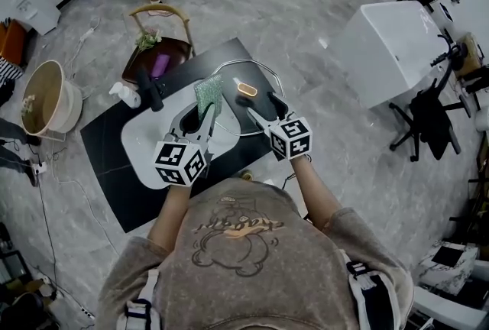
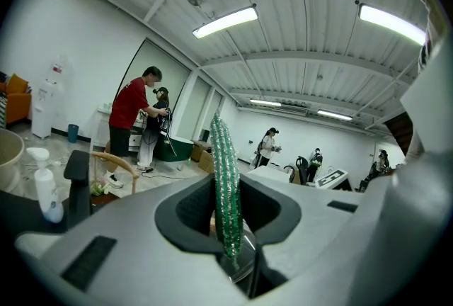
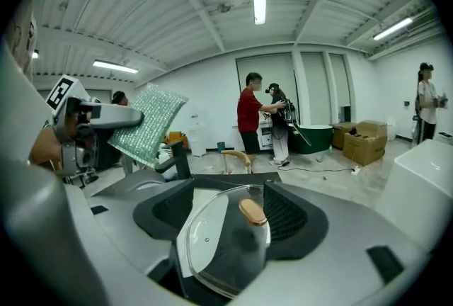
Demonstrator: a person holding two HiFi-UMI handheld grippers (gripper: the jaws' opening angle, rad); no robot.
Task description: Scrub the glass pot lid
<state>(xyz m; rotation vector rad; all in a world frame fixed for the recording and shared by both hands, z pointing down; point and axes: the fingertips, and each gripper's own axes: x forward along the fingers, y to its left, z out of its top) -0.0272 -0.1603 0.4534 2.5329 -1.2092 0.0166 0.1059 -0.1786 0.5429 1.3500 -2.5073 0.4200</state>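
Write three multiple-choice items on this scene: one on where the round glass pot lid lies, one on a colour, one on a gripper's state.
1. Where does the round glass pot lid lie?
A. in a sink
B. on the white tray
C. on a stove

2. What colour is the shiny mesh scrub cloth?
A. green
B. red
C. blue

3. How do the right gripper jaws stand?
A. shut on the lid's knob
B. shut and empty
C. wide apart

Key: B, white tray shows under the glass; A, green mesh stands clamped in the left gripper; C, both jaws stand clear of the lid's tan knob.
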